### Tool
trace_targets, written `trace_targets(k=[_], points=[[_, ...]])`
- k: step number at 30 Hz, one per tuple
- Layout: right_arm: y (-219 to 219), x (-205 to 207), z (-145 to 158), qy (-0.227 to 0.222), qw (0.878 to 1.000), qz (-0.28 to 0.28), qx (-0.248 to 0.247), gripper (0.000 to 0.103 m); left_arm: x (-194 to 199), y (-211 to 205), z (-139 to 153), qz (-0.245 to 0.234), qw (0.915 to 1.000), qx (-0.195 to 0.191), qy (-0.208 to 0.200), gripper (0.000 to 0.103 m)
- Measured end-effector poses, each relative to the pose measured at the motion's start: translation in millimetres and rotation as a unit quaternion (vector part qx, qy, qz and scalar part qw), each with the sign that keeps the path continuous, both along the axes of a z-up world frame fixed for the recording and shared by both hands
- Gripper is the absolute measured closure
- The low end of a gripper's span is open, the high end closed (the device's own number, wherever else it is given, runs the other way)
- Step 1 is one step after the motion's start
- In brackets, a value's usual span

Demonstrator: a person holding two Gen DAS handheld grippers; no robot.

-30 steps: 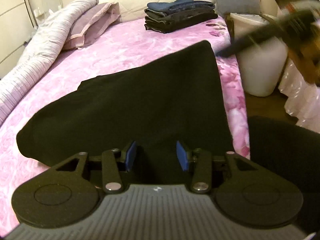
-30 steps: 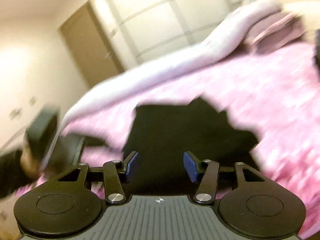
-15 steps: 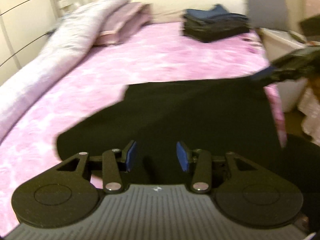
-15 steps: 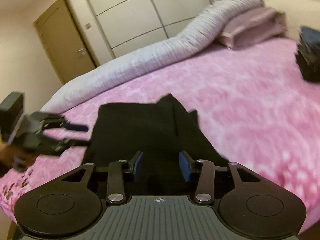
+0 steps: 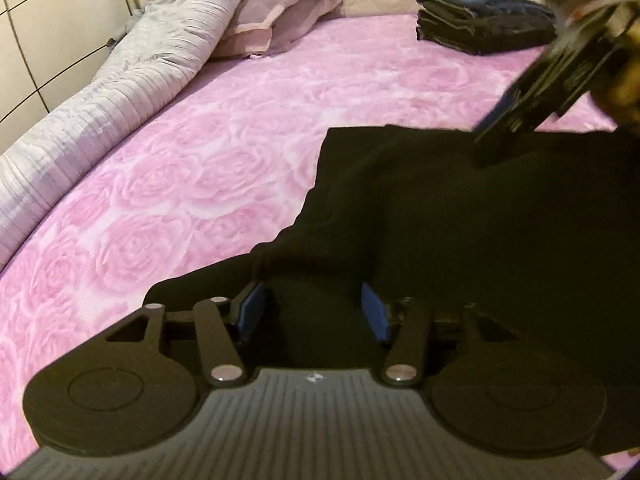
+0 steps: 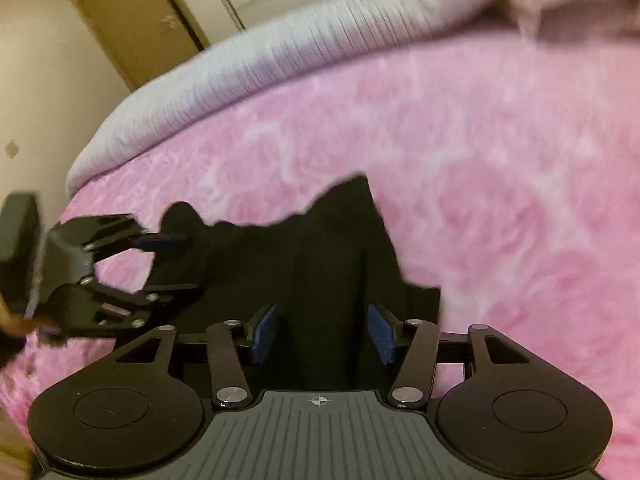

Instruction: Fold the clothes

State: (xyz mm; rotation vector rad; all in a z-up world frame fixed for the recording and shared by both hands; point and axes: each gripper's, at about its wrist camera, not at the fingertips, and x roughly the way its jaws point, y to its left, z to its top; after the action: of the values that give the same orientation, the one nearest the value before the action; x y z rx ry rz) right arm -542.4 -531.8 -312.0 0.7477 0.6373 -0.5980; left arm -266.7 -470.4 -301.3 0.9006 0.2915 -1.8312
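Note:
A black garment (image 5: 440, 220) lies in a folded heap on the pink rose-patterned bedspread (image 5: 200, 180). My left gripper (image 5: 314, 304) sits low over its near edge; the jaws are opening and black cloth fills the gap without being pinched. In the right wrist view the same garment (image 6: 332, 248) runs up between the blue pads of my right gripper (image 6: 322, 328), whose jaws are also opening, the pads standing off the cloth. The right gripper (image 5: 492, 136) shows blurred over the garment's far edge. The left gripper (image 6: 176, 266) appears at the garment's left corner.
A stack of folded dark clothes (image 5: 480, 28) rests at the head of the bed. A rolled grey duvet (image 5: 120, 80) and a mauve pillow (image 5: 280, 20) line the far side. Wardrobe panels (image 5: 40, 20) and a brown door (image 6: 132, 20) stand beyond.
Both grippers have swept across the bed with the garment, which has gone from spread out to bunched and folded. The jaws of both stand wider than half a second ago.

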Motion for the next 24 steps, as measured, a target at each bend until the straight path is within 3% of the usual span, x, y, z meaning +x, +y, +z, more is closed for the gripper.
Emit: trace_targets(k=[2,4,6,8,10,12,13,16,18,20,23,24], points=[[-1.4,0.2,-5.5,-0.007,1.0,0.016,0.019,0.077,0.5,7.3,5.7,0.005,0.9999,-0.008,0.005,0.055],[0.0,-2.3,6.5,0.001,1.0,0.026,-0.006,0.1,-1.9,15.7,12.0,0.004,0.9997,-0.017,0.015,0.061],[-1.6,-5.1,29.8,0.012,0.997,0.038,-0.061,0.1,-12.6,27.0,20.4,-0.017,0.9987,-0.03,0.039,0.061],[-3.4,-0.2,43.3,0.018,0.994,0.061,-0.09,0.1,-29.0,31.6,17.4,-0.036,0.9986,-0.022,0.032,0.061],[-7.1,10.2,31.7,0.045,0.992,0.085,-0.078,0.1,-44.3,32.4,6.8,-0.048,0.9987,-0.019,0.004,0.061],[-10.7,12.8,19.5,0.062,0.992,0.088,-0.059,0.095,-47.3,32.7,5.4,-0.033,0.9993,-0.016,0.007,0.062],[-10.1,4.3,17.3,0.051,0.995,0.072,-0.049,0.083,-46.7,34.3,9.0,-0.021,0.9996,-0.015,0.014,0.062],[2.3,-34.7,20.5,-0.016,0.999,0.024,-0.015,0.063,-54.8,51.5,23.1,-0.025,0.9986,-0.021,0.041,0.061],[12.4,-51.7,17.3,-0.041,0.999,0.009,0.008,0.06,-64.8,66.2,31.8,-0.043,0.9966,-0.025,0.066,0.059],[23.0,-62.0,9.9,-0.05,0.998,0.006,0.03,0.059,-80.1,73.5,27.9,-0.066,0.9949,-0.014,0.075,0.059],[26.7,-63.1,-3.8,-0.044,0.998,0.009,0.054,0.06,-103.1,76.2,9.0,-0.082,0.9955,-0.01,0.048,0.06],[26.0,-62.1,-5.2,-0.045,0.997,0.011,0.06,0.078,-107.4,76.5,6.8,-0.079,0.9958,-0.012,0.044,0.061]])
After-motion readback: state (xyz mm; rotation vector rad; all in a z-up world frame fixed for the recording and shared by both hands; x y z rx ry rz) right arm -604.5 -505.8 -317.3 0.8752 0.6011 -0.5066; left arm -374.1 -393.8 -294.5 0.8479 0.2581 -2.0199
